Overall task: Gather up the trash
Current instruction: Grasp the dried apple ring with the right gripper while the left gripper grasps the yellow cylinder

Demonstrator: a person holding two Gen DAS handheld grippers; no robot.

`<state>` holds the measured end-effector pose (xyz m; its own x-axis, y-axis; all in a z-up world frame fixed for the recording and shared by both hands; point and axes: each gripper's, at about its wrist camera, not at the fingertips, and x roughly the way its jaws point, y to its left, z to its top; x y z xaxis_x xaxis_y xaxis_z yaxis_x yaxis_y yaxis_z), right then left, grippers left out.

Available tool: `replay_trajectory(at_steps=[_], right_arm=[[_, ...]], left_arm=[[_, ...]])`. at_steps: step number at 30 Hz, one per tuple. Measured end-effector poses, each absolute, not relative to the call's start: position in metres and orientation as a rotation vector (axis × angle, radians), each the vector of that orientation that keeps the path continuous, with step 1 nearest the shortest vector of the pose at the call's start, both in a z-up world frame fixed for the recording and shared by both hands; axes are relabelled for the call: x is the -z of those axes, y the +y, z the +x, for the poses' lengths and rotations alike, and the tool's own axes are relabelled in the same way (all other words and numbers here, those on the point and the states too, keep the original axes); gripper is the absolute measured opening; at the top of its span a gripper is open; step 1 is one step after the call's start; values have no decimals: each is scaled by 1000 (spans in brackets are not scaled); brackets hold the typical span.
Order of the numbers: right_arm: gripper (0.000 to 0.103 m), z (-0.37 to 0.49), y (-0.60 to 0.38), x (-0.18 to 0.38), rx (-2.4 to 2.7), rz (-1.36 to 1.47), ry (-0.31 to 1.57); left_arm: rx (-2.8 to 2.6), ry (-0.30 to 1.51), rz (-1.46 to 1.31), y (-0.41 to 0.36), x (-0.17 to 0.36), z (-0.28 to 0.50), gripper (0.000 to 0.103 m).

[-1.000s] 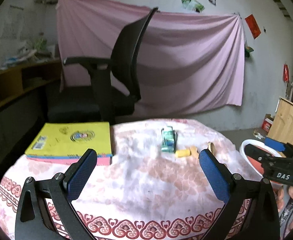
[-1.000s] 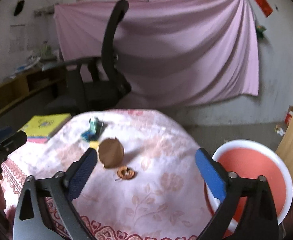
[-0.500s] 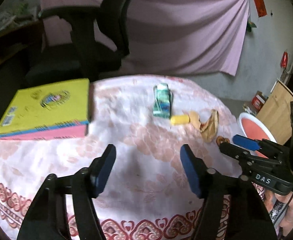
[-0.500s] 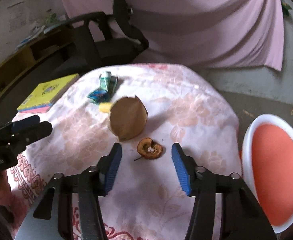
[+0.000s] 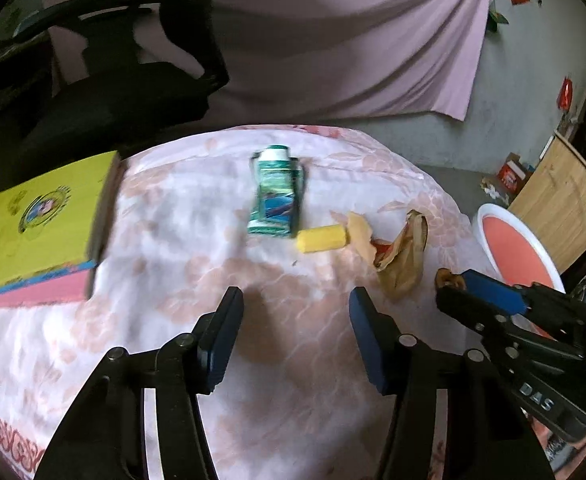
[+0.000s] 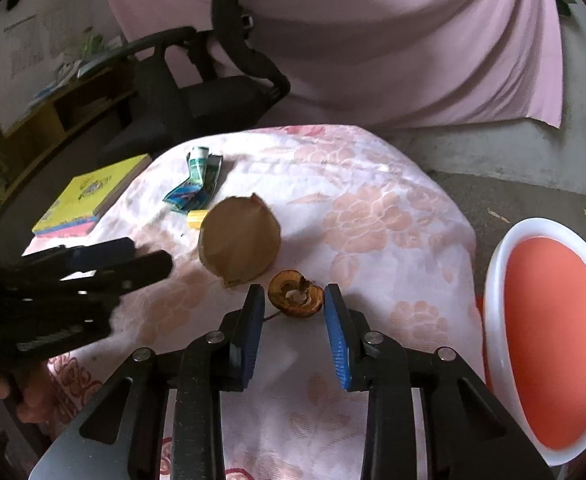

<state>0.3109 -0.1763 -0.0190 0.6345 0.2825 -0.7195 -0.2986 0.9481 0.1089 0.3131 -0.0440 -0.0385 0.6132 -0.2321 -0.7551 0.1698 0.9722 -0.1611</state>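
Trash lies on a round table with a pink floral cloth (image 6: 373, 216). A brown dried fruit piece (image 6: 296, 299) sits between the fingertips of my right gripper (image 6: 291, 300), which is open around it without touching. A brown paper bag (image 6: 239, 240) lies just beyond, also in the left wrist view (image 5: 403, 256). A yellow piece (image 5: 321, 239) and green wrappers (image 5: 277, 196) lie farther in. My left gripper (image 5: 295, 304) is open and empty above the cloth, short of the yellow piece.
A red bin with a white rim (image 6: 549, 336) stands on the floor right of the table. A yellow book (image 5: 37, 220) lies at the table's left. A black office chair (image 5: 133, 80) stands behind the table before a pink curtain.
Both grippers moved forward and down toward the table and narrowed their jaws. The right gripper now brackets the dried fruit piece; the left has neared the wrappers.
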Motion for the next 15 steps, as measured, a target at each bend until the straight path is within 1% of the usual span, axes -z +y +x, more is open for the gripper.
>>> replay_trajectory(at_steps=[15], right_arm=[[28,316,-207,15,-316,87,801]], left_arm=[[183,899,-60,-74,46,357,49]])
